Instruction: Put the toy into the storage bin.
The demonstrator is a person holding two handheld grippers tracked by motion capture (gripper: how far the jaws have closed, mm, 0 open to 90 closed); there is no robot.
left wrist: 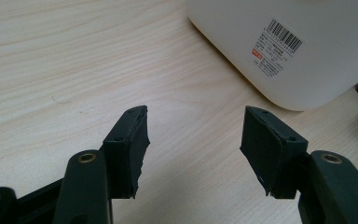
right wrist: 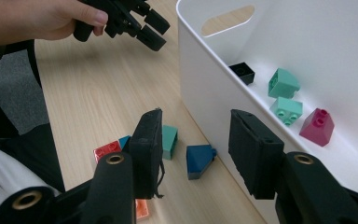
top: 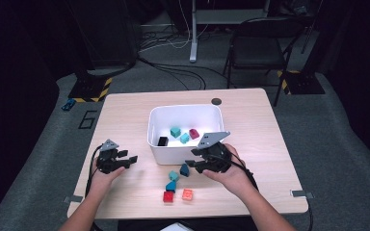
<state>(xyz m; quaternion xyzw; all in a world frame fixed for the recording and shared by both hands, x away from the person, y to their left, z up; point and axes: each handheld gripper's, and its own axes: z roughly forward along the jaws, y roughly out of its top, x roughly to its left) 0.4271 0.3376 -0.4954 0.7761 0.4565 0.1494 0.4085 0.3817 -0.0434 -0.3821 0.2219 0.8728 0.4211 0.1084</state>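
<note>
Reaching for a pick is judged the step in hand: loose blocks are being moved off the surface (top: 250, 144) into the white bin (top: 173, 155).

- The right gripper (right wrist: 195, 116) is lowered over the loose pile. Its fingers (right wrist: 149, 144) are released, with a clear gap and nothing clamped.
- The dark blue block (right wrist: 200, 161) is seen just ahead of that gap, lying on the surface near the bin's outer wall. No contact is made with either finger.
- The left gripper (left wrist: 193, 114) is parked beside the bin. Its fingers (left wrist: 130, 149) are set apart, with only bare surface between them and nothing held.

Next move, as judged:
- The right fingers need to be brought down and forward until the dark blue block is straddled, then clenched.
- Room on the bin side is tight, so the far finger could be caught on the wall.
- The teal block (right wrist: 169, 140), just beside the left finger, could be nudged.
- After that a lift over the rim is called for.

Count inside the bin, beyond the right finger:
- black block (right wrist: 242, 72): one
- mint blocks (right wrist: 283, 83): two
- magenta block (right wrist: 318, 126): one

Count on the surface, at or behind the left finger:
- dark blue block: one
- teal block: one
- blue block (top: 171, 186): one
- red block (top: 168, 196): one
- orange block (top: 188, 194): one

Four are binned and five are left.
</note>
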